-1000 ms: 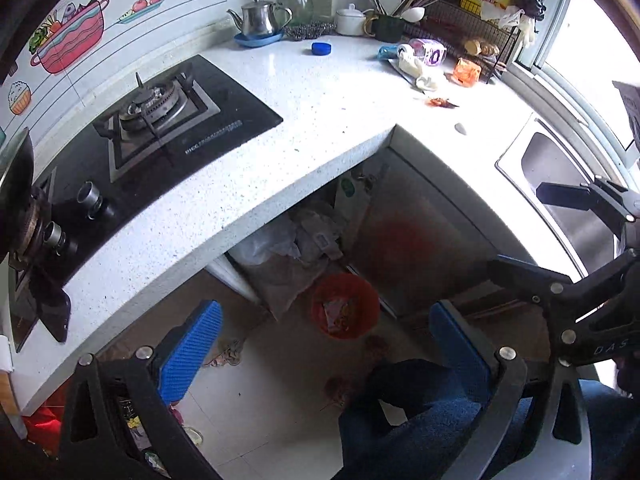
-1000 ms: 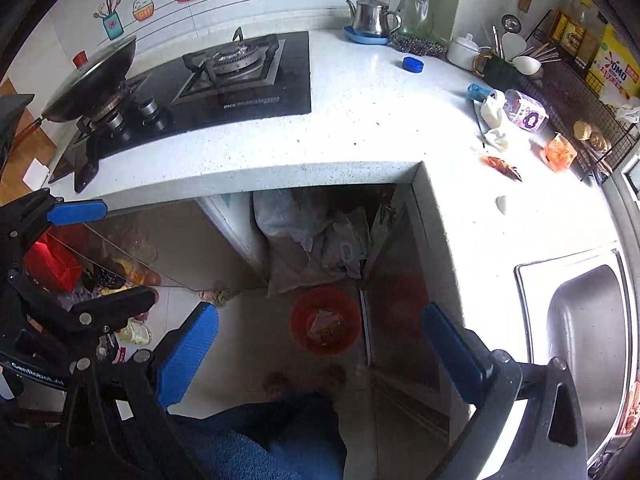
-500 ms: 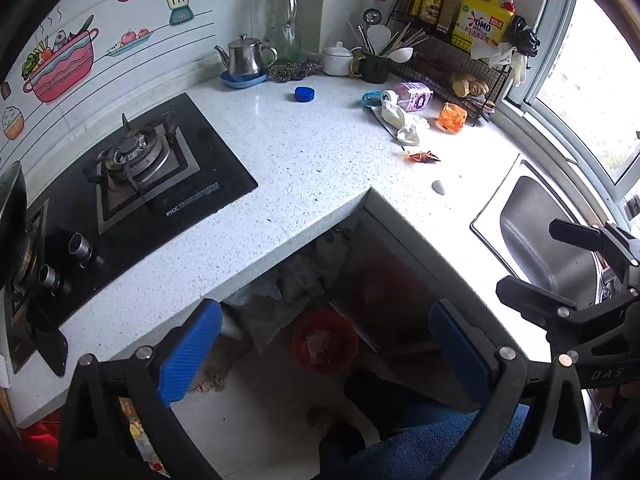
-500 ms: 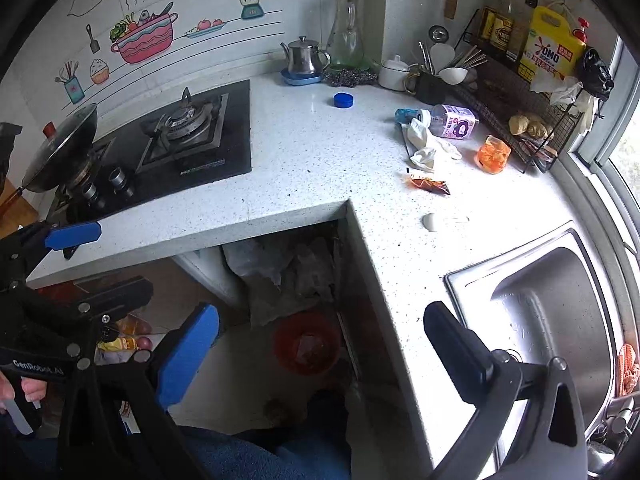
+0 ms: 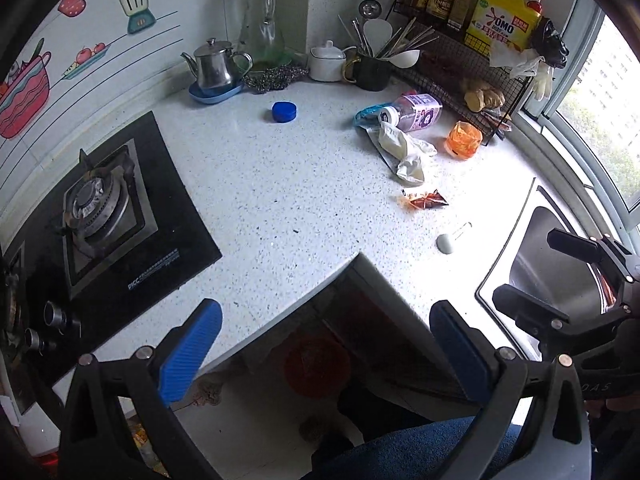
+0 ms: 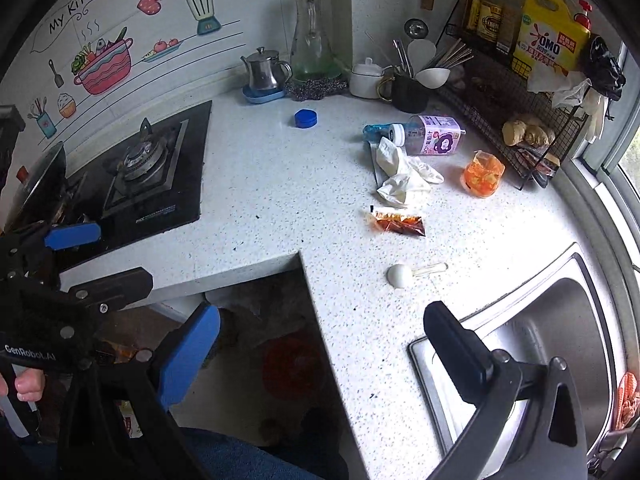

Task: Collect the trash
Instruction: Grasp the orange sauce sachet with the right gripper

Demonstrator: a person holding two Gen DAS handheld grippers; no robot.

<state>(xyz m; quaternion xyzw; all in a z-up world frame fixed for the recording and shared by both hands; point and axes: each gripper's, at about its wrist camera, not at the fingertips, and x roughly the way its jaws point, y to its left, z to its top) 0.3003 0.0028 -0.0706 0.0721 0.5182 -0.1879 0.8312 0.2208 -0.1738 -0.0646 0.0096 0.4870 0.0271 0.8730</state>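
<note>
Trash lies scattered on the white speckled counter (image 5: 256, 184): a blue cap (image 5: 284, 112) (image 6: 305, 118), a plastic bottle on its side (image 5: 416, 113) (image 6: 434, 141), a crumpled white wrapper (image 5: 404, 154) (image 6: 404, 178), an orange plastic cup (image 5: 463, 141) (image 6: 483, 174), a red sauce packet (image 5: 424, 201) (image 6: 396, 222) and a small white scoop (image 5: 445, 243) (image 6: 398, 275). A red bin (image 5: 316, 364) (image 6: 292, 364) stands on the floor under the counter's inner corner. My left gripper (image 5: 322, 332) and right gripper (image 6: 320, 328) hover open and empty above that corner, well short of the trash.
A black gas hob (image 5: 100, 220) fills the counter's left side, and a steel sink (image 6: 540, 344) sits at the right. Along the back wall stand a kettle (image 5: 214, 68), a glass jug (image 5: 264, 28), a utensil cup (image 5: 370, 72) and a wire rack of bottles (image 5: 472, 40).
Both grippers have risen and tilted up from the floor and the bin toward the countertop. The trash now sits nearer the middle of both views. The jaws stay open.
</note>
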